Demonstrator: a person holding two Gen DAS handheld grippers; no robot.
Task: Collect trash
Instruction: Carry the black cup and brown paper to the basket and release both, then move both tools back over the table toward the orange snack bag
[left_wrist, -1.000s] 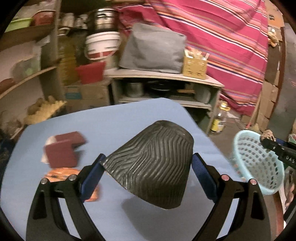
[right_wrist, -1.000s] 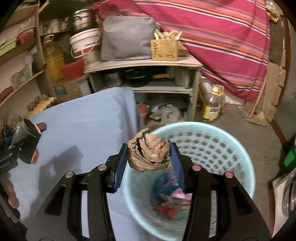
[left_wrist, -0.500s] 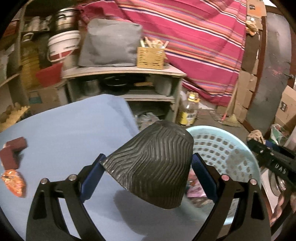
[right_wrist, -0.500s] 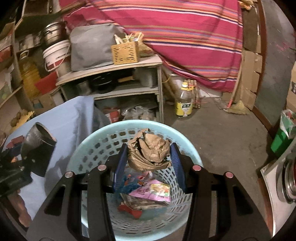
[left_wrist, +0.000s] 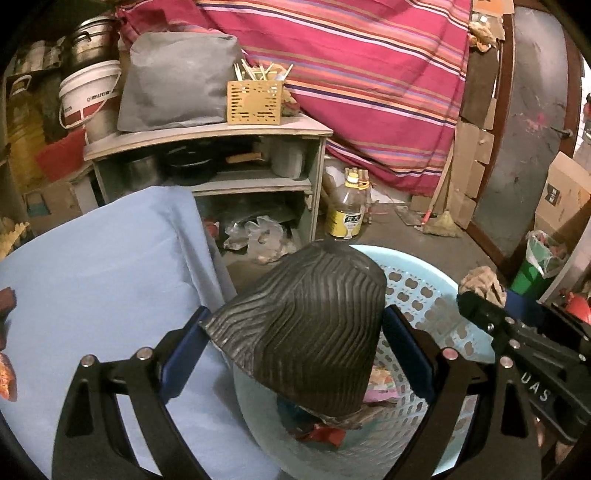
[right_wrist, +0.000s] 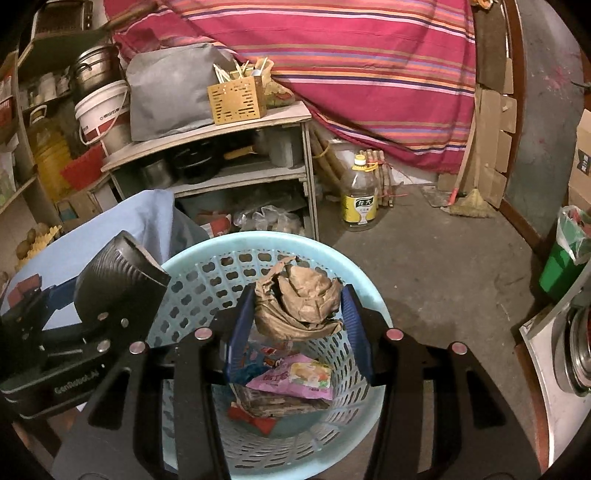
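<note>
Right tool (right_wrist: 298, 326) pinching crumpled brown paper (right_wrist: 297, 297) over basket (right_wrist: 207, 254), centred above opening. Left tool (left_wrist: 295, 345) clamping black ribbed cup (left_wrist: 306, 321) at basket's 9 o'clock rim. Spread jaws only once fully over opening; shift cup inward first.

Left gripper (left_wrist: 295, 332) jaws clamp black ribbed cup (left_wrist: 306, 332) over basket (left_wrist: 424, 291).

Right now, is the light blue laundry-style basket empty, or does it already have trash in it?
Partly filled. The basket holds a pink snack wrapper and red and blue scraps at its bottom, far below the rim.
</note>
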